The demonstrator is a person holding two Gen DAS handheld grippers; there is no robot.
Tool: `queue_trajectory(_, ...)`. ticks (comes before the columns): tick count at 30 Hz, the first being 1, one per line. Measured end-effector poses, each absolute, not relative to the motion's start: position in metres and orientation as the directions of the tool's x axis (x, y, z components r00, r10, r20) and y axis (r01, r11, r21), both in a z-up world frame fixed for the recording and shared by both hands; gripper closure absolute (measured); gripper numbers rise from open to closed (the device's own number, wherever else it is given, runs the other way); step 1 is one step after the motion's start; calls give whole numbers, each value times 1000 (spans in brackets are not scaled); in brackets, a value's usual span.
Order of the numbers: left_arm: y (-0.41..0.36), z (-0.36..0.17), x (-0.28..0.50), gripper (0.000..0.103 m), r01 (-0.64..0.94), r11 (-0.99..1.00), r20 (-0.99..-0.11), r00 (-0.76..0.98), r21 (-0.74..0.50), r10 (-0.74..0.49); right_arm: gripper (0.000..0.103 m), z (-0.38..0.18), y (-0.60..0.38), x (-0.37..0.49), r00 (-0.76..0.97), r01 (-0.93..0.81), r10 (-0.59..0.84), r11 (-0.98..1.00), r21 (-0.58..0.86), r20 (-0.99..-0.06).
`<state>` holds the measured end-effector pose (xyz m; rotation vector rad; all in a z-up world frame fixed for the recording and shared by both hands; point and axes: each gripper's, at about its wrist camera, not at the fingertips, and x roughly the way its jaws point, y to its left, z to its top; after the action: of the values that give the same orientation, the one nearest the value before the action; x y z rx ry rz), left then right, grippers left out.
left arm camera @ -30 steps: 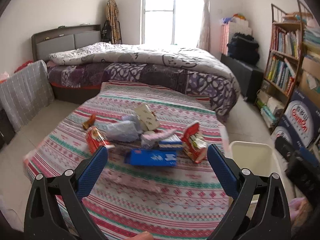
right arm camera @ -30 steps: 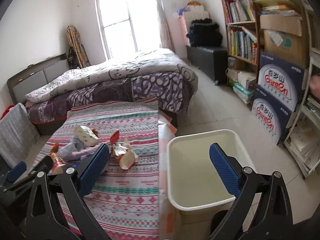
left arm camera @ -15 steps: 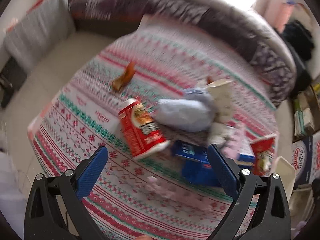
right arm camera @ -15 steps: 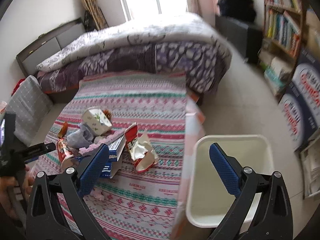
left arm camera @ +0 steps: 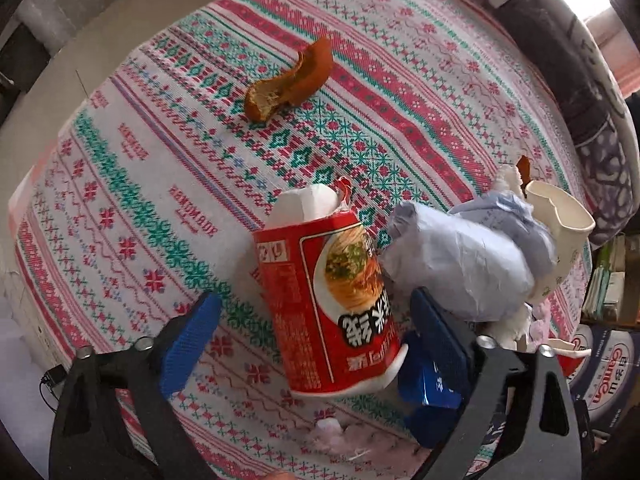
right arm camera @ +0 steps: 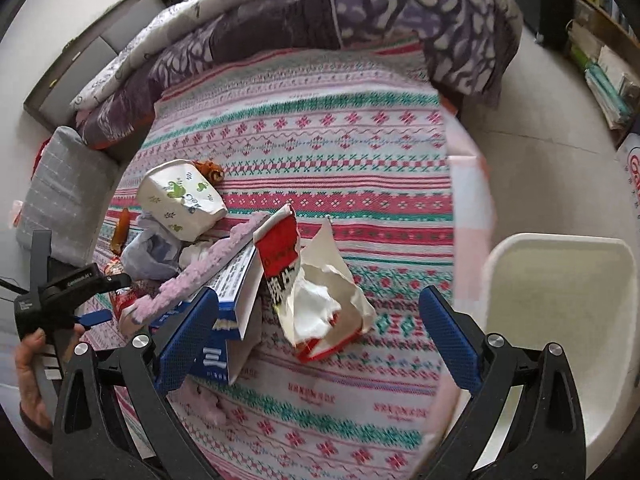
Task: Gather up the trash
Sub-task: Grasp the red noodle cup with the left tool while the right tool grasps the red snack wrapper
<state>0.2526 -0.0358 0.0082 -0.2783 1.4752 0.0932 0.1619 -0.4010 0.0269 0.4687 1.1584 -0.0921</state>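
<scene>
My left gripper (left arm camera: 316, 340) is open, its blue pads either side of a crushed red noodle cup (left arm camera: 328, 300) lying on the patterned cloth (left arm camera: 160, 160). A grey crumpled bag (left arm camera: 460, 264) and a white paper cup (left arm camera: 560, 232) lie right of it; an orange peel (left arm camera: 288, 84) lies farther off. My right gripper (right arm camera: 320, 340) is open over a torn red-and-white wrapper (right arm camera: 316, 292). A blue box (right arm camera: 224, 320) touches its left pad. A white printed paper cup (right arm camera: 180, 200) lies behind. The white bin (right arm camera: 560, 320) stands at the right.
A bed with a purple quilt (right arm camera: 320, 20) lies beyond the cloth. A grey cushion (right arm camera: 60, 200) stands left. A purple fluffy strip (right arm camera: 208, 268) rests on the blue box. Printed cartons (left arm camera: 600, 368) and bookshelves (right arm camera: 608, 60) stand at the right.
Both grippers have dropped closer to the trash pile. The left one now straddles the red noodle cup; the right one has moved left over the torn wrapper.
</scene>
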Motion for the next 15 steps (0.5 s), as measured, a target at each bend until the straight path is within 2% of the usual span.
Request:
queue_trajectory(1,-35,10,251,32,-230,963,-989,87,-140,-123,7,23,-400,166,399,313,177,896,315,-900)
queue_trajectory(3,-36,11,248,45,-224,960,-986,62,-168,-158,7,15,-400,171,383,326,183,890,318,-905)
queue_trajectory(4,-36,12,247,48,-224,959,-985,57,-171,-163,7,12,-400,173,378,333,187,887,321,-907)
queue_trajectory(9,-24,38,239,54,-213,960,-980,114,-182,-160,7,2,-398,180,360,339,182,888,310,-915)
queue_trajectory(15,-13,110,223,55,-168,968,-949,285,-188,-135,7,-12,-395,183,323,347,190,888,303,-927)
